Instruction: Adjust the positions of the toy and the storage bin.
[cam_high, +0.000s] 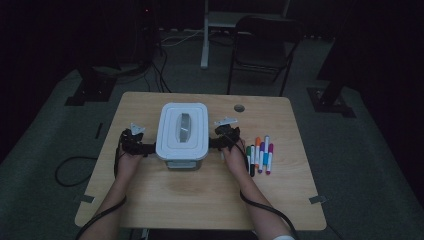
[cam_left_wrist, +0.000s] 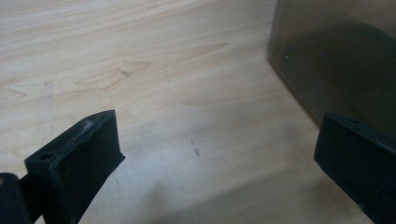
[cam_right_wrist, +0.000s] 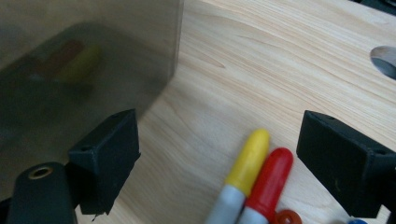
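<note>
The white-lidded translucent plastic box (cam_high: 182, 132) sits closed on the wooden table (cam_high: 200, 200). The left gripper (cam_high: 141, 146) and right gripper (cam_high: 216, 141) flank it, jaws spread wide and empty. Likely nothing is lifted yet.

the high view looks from above the person's side, forward and down, and it takes the whole wooden table (cam_high: 200, 195), the dark floor and a chair (cam_high: 262, 47) behind. it is far from the work. the left gripper view sits very low and close to the table top (cam_left_wrist: 163, 70), and it looks along its two black jaws toward the grey wall of the box (cam_left_wrist: 336, 60). the right gripper view is also low and near; it sees the box wall (cam_right_wrist: 84, 60) at its left and the markers (cam_right_wrist: 254, 168) below. all three views share the box (cam_high: 182, 131).
</note>
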